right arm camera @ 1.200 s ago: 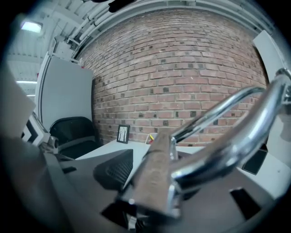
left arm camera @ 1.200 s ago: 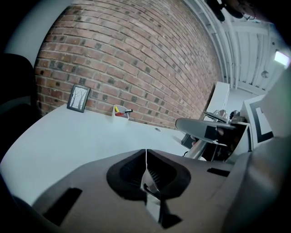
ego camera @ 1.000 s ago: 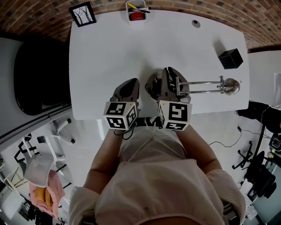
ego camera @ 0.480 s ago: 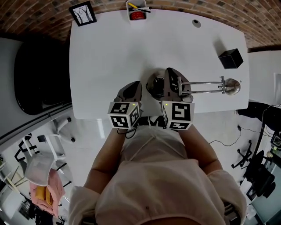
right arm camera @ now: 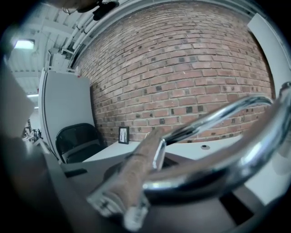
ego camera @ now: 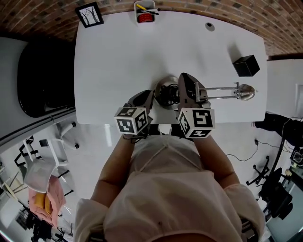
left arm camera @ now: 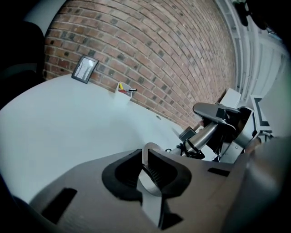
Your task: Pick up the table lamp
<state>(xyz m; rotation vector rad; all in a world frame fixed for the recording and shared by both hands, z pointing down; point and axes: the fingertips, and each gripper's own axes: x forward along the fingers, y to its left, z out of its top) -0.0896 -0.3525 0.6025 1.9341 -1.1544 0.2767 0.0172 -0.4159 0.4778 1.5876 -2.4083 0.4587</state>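
Lifting is wanting matched, level hands, left gripper (left arm camera: 144, 159) fingers clamping the round base (ego camera: 162, 86) of the chrome table lamp (ego camera: 220, 88), right gripper (ego camera: 187, 86) fingers clamping its arm

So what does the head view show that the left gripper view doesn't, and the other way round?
Only the head view shows the person's torso, the marker cubes on the left gripper and the right gripper, and the table lamp end to end. Only the left gripper view shows that gripper's jaws shut on the thin silver rim of the lamp's base. Both show the white table, the picture frame, the pen cup and the brick wall.
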